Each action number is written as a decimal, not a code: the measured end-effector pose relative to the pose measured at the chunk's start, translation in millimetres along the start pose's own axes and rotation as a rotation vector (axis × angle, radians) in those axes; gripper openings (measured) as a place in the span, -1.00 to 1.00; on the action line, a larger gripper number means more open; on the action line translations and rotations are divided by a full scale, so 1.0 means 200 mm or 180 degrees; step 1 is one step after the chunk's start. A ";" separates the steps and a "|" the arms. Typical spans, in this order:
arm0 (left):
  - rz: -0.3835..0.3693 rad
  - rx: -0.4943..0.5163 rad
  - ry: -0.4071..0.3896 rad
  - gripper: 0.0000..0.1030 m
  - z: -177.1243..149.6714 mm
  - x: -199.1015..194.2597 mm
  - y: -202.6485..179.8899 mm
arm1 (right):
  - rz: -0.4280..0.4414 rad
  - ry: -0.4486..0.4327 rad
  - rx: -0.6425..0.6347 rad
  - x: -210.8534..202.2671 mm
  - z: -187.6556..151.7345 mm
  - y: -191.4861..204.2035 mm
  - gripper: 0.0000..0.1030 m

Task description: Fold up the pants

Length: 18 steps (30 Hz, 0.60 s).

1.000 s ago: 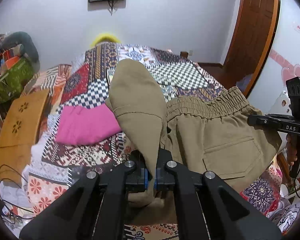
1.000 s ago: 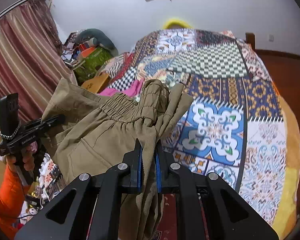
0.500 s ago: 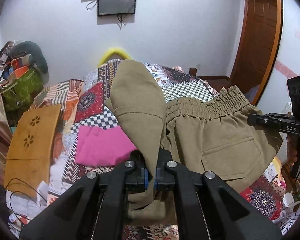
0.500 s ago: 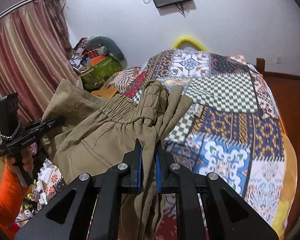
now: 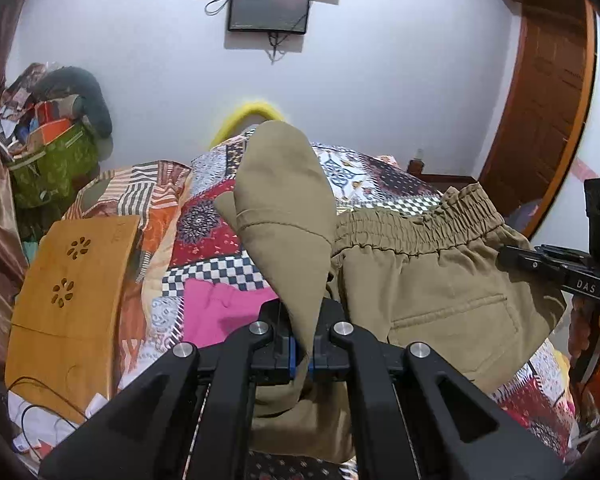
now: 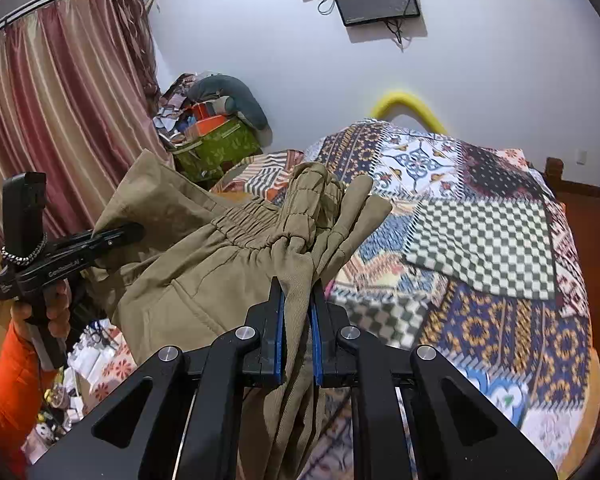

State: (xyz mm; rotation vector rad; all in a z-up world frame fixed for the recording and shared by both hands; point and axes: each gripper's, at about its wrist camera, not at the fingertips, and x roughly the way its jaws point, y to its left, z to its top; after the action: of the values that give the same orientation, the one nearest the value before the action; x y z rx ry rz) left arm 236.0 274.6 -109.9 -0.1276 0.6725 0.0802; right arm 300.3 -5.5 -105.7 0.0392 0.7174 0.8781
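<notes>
Both grippers, left gripper (image 5: 300, 354) and right gripper (image 6: 298, 332), clamped the pants (image 5: 432, 292), held aloft above the bed (image 6: 480, 232); fold unfinished, nothing laid flat.

Patchwork quilt (image 6: 480, 240), pink cloth (image 5: 216, 312), perhaps folded.

Both wrist cameras sit close behind their fingers, facing downward across the bed (image 5: 380, 184); both share, seemingly, the pants (image 6: 204, 264).
</notes>
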 end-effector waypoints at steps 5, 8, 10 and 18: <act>0.0055 -0.0069 0.0004 -0.94 0.04 0.10 0.12 | 0.0017 0.0002 -0.0020 0.15 0.08 0.00 -0.82; 0.0093 -0.0101 0.0028 -0.94 0.06 0.18 0.19 | 0.0019 0.0011 -0.0033 0.23 0.11 0.00 -0.82; 0.0119 -0.0103 0.0046 -0.94 0.06 0.24 0.23 | 0.0020 0.0027 -0.0037 0.30 0.13 0.00 -0.81; 0.0187 -0.0127 0.0264 -0.94 0.02 0.51 0.40 | -0.0010 0.0193 -0.0081 0.59 0.14 -0.02 -0.81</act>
State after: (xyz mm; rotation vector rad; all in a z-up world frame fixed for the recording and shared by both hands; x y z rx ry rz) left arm 308.6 356.7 -177.7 -0.1503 0.7576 0.1454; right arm 369.2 83.0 -150.3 -0.0113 0.7625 0.8883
